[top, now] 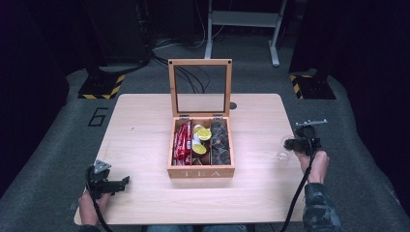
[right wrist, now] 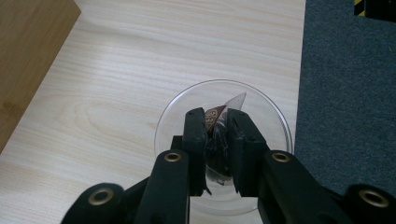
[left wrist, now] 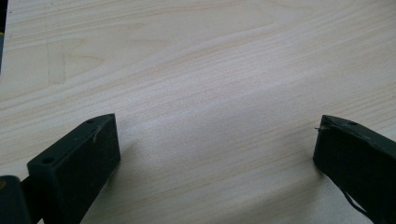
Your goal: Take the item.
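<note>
1. The left gripper (top: 124, 181), at about 8 o'clock from the wooden tea box (top: 201, 171) with its glass lid raised, rests over the bare pale wooden table (left wrist: 205, 74); its jaws stand wide apart and grasp nothing.
2. The right gripper (right wrist: 217, 122), at about 3 o'clock from the box, is clamped on a small clear-wrapped dark tea sachet (right wrist: 215, 115) just above a clear round glass dish (right wrist: 261, 100) near the table's edge.
3. The sachet looks light, soft and crinkly, its film likely slippery; pinching its middle suits it best.
4. The dish seems fragile and apt to slide.
</note>
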Action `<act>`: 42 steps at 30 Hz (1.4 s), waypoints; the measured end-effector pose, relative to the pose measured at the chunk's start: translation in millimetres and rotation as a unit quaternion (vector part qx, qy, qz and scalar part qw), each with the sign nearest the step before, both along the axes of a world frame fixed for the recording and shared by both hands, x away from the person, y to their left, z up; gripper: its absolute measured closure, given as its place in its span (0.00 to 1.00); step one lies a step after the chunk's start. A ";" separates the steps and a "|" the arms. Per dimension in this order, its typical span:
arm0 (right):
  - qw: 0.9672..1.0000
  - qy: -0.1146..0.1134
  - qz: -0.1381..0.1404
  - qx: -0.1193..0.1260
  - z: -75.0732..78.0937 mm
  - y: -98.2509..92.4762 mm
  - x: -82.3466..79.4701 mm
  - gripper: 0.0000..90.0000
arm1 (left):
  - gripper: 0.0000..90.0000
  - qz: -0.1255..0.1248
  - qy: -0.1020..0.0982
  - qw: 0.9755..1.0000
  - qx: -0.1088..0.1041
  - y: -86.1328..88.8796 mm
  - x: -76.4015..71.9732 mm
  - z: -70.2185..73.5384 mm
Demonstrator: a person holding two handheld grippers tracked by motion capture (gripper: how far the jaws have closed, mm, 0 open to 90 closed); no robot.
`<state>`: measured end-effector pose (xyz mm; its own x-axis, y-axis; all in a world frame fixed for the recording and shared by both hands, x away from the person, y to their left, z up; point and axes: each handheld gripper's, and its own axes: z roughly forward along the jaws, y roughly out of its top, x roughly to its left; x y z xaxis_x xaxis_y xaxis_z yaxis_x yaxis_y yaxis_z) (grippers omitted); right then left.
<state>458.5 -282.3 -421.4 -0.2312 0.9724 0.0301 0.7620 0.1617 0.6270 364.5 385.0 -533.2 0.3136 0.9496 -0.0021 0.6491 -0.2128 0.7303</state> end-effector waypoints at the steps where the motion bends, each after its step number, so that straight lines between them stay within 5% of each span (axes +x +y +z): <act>1: 1.000 0.000 0.000 0.000 0.0 0.0 0.0 0.87 | 0.00 0.000 0.000 1.000 0.000 0.0 0.0 0.0; 7: 1.000 -0.004 -0.004 0.002 0.6 0.1 -1.4 0.79 | 0.00 0.000 0.000 1.000 0.000 0.0 0.0 0.0; 8: 1.000 -0.010 -0.001 0.005 2.0 0.0 -2.4 0.65 | 0.00 0.000 0.000 1.000 0.000 0.0 0.0 0.0; 13: 1.000 -0.014 -0.003 0.004 4.7 2.2 -6.2 0.51 | 0.00 -0.002 0.004 1.000 0.001 0.4 0.2 0.5; 26: 0.996 -0.080 0.035 0.033 23.8 22.2 -36.8 0.17 | 0.00 -0.001 0.001 1.000 -0.001 0.0 0.4 0.0; 37: 0.990 -0.114 0.076 0.028 23.3 56.6 -61.9 0.04 | 0.00 0.000 0.001 1.000 -0.001 -0.2 0.3 0.0; 42: 0.987 -0.121 0.100 0.027 11.4 77.6 -74.4 0.01 | 0.00 0.000 0.001 1.000 -0.001 -0.2 0.3 0.0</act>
<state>384.1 -204.7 -410.0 -0.4258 0.9048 -0.0002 0.5441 0.2562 0.7989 364.9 384.8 -533.3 0.3138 0.9495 -0.0039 0.6504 -0.2119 0.7294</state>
